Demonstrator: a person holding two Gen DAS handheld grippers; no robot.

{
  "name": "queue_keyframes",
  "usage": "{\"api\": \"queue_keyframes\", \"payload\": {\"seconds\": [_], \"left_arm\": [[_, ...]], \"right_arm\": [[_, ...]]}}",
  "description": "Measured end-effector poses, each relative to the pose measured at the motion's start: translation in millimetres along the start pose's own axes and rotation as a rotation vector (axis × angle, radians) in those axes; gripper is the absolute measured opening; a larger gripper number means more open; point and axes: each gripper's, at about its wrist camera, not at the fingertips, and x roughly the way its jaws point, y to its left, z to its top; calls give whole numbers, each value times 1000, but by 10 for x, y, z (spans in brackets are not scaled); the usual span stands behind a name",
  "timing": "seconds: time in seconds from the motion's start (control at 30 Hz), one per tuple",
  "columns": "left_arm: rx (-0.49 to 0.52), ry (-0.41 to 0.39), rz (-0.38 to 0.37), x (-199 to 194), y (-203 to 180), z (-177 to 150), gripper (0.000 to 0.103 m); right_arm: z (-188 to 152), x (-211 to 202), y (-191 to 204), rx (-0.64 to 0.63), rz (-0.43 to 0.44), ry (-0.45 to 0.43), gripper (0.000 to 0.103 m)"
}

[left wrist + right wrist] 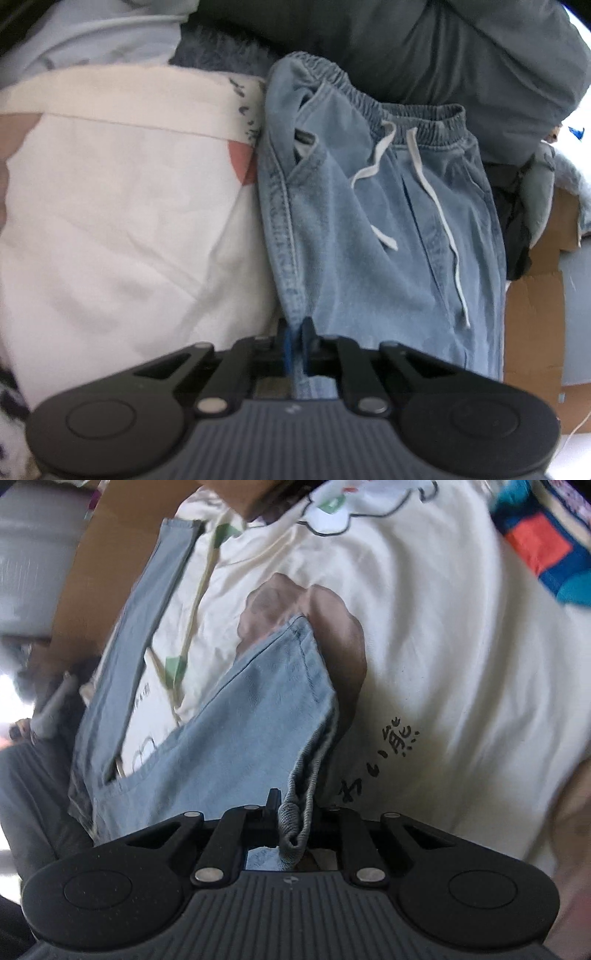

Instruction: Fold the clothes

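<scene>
Under everything we see a cream cloth (pixel 122 206) printed with brownish patches and small dark marks, spread wide as the working surface; we cannot tell what lies under it. In the left wrist view, heaped laundry crowds the far edge: a dark grey garment (pixel 461 62) at the top, a pale blue one (pixel 96 33) at the upper left, and brown cardboard (pixel 535 314) on the right.

The light blue jeans (pixel 369 229) lie on the cream cloth with the elastic waistband away from us and the white drawstring (pixel 436 192) trailing loose down the front. Our left gripper (pixel 296 332) is closed tight on the seamed side edge of the jeans, the denim pinched between its blue pads.

In the right wrist view, our right gripper (pixel 291 812) is clamped on a bunched hem of the same jeans (pixel 236 731), the folded denim squeezed between the fingers and rising away from us over the cream cloth (pixel 443 657), beside black handwritten characters (pixel 399 746) printed on it. A bright blue and orange fabric (pixel 543 542) shows at the upper right, and cardboard (pixel 103 565) at the upper left.
</scene>
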Motion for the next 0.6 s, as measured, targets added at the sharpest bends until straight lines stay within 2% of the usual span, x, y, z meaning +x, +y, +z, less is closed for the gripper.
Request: {"api": "queue_keyframes", "payload": {"seconds": [0.23,0.43,0.6], "left_arm": [[92,46,49,-62,-167,72,5],[161,86,99,-29,-156,103,5],[140,120,144,201,-67,119,9]], "right_arm": [[-264,-306,55,-56,-86,45,10],[-386,-234,-131,-29,-141,60,10],[-470,-159,-293,-5,-184,72,11]]}}
